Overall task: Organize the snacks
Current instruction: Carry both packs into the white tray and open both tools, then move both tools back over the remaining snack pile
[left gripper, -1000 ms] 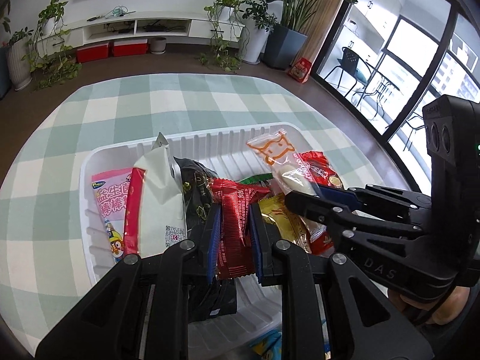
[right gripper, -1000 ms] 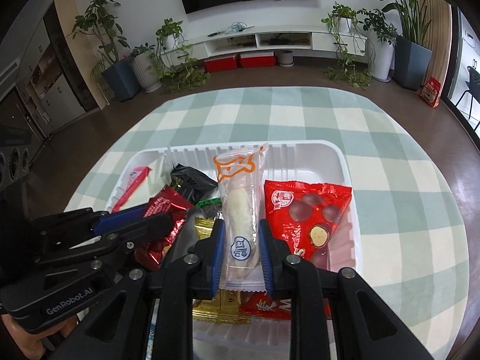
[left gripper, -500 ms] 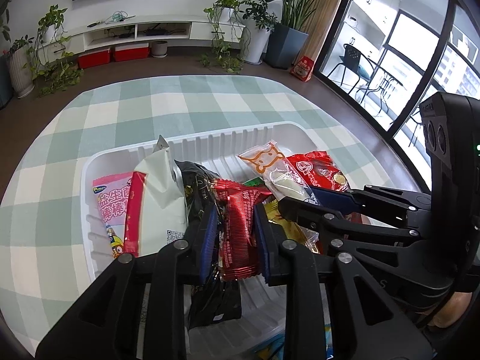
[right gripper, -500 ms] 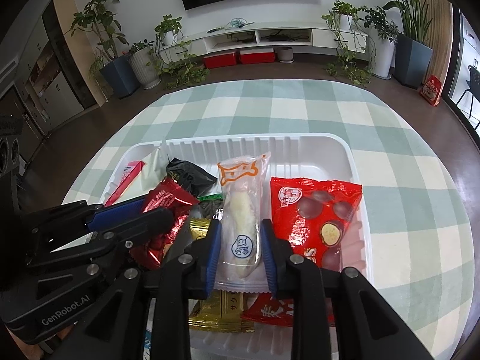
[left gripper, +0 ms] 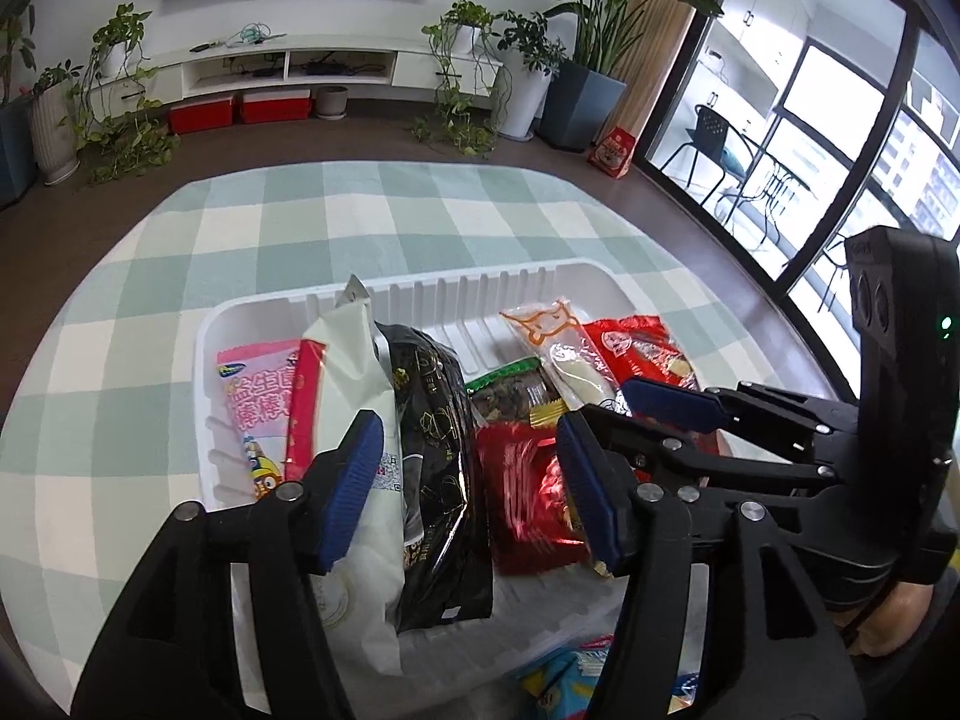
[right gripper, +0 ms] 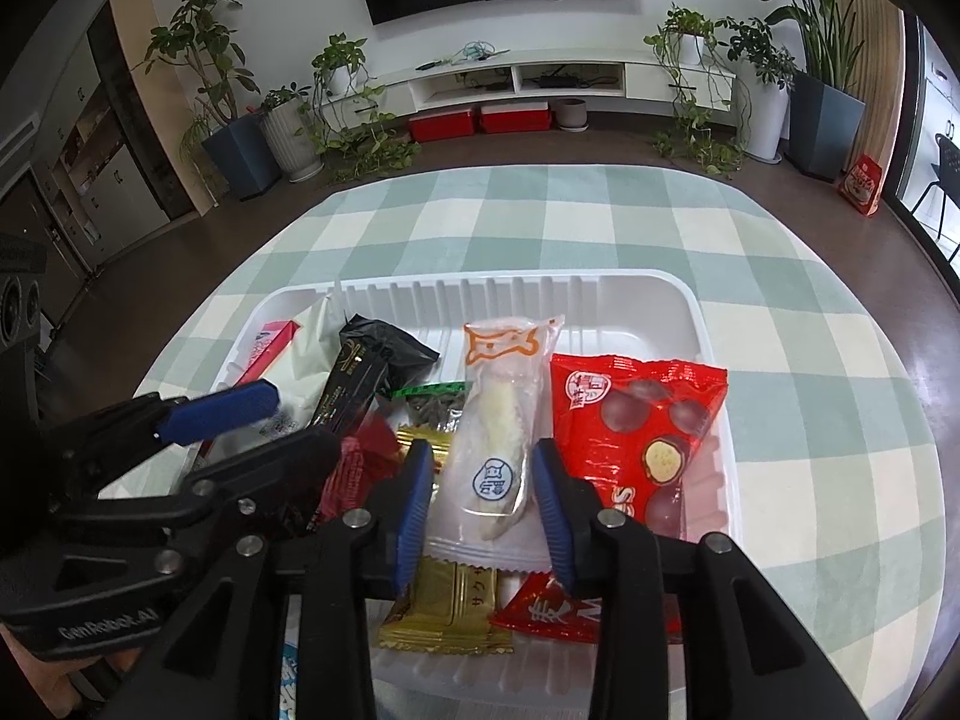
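Observation:
A white tray (left gripper: 480, 279) (right gripper: 690, 306) on the checked cloth holds several snack packets. My left gripper (left gripper: 468, 495) (right gripper: 282, 426) hangs over its near left part with jaws opening. A black packet (left gripper: 432, 450) and a red foil packet (left gripper: 522, 498) lie between the pads, gripped by neither. My right gripper (right gripper: 483, 510) (left gripper: 612, 405) is opening too. The clear bun packet (right gripper: 498, 420) lies between its pads with a small gap on each side. Beside it are a red chocolate-ball bag (right gripper: 636, 420) and a gold packet (right gripper: 444, 606).
A white pouch (left gripper: 354, 396) and a pink packet (left gripper: 252, 384) fill the tray's left end. A blue packet (left gripper: 564, 678) lies outside the tray at its near edge. The round table's checked cloth (right gripper: 600, 216) stretches beyond the tray. A hand (left gripper: 888, 618) holds the right gripper.
Both grippers' jaws have spread apart. The left one let go of the red foil packet, which sank into the tray. The right one let go of the bun packet.

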Motion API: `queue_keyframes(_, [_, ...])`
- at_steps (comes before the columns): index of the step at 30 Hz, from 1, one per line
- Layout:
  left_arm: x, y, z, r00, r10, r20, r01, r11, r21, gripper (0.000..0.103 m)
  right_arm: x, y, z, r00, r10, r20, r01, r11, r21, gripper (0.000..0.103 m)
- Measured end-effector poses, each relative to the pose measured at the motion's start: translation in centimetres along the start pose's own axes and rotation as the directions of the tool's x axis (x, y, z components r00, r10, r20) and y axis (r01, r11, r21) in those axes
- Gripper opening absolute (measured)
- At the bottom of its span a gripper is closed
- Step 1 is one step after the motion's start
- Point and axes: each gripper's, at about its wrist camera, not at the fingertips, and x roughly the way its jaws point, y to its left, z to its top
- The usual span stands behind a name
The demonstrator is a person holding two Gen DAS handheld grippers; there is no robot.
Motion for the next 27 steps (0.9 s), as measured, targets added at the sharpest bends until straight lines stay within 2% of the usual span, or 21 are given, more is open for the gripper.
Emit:
queue_keyframes(2, [-0.9, -0.1, 0.1, 1.0, 0.0, 0.015, 0.0, 1.0, -0.003, 0.059, -0.4, 0.1, -0.1, 1.0, 0.002, 0.011, -0.002, 1.0, 0.002, 0.047])
queue_keyframes(5, [-2.9, -0.2, 0.0, 0.999, 0.001, 0.049, 0.0, 1.0, -0.001, 0.072, -1.4, 0.0, -0.1, 0.999, 0.004, 0.032, -0.004, 1.0, 0.017, 0.054])
queue_keyframes(8, [-5.4, -0.3, -0.5, 0.996, -0.002, 0.09, 0.003, 1.0, -0.01, 0.081, -3.1, -0.4, -0.3, 0.998, 0.029, 0.058, -0.032, 0.998, 0.054, 0.064])
queue_keyframes(11, [-8.1, -0.4, -1.6, 0.99, -0.017, 0.139, 0.018, 1.0, -0.009, 0.096, -5.8, -1.0, -0.8, 0.989, 0.072, 0.128, -0.085, 0.991, 0.101, 0.081])
queue_keyframes(13, [-9.9, -0.5, -2.7, 0.984, -0.033, 0.173, 0.032, 0.999, 0.01, 0.1, -7.8, -1.5, -1.6, 0.978, 0.109, 0.178, -0.134, 0.982, 0.135, 0.093])
queue_keyframes(19, [-13.1, -0.3, -7.6, 0.985, 0.005, 0.174, -0.004, 1.0, -0.001, 0.103, -12.0, -2.1, -5.2, 0.968, 0.131, 0.213, -0.169, 0.971, 0.169, 0.094])
queue_keyframes(24, [-14.9, -0.3, -13.0, 0.981, 0.051, 0.186, -0.048, 0.999, -0.024, 0.103, -13.4, -1.6, -10.3, 0.976, 0.134, 0.17, -0.167, 0.965, 0.202, 0.094])
queue_keyframes(27, [-15.4, 0.1, -15.8, 0.986, 0.07, 0.151, -0.059, 0.995, -0.079, 0.103, -13.2, -1.3, -13.1, 0.982, 0.135, 0.133, -0.164, 0.957, 0.239, 0.094])
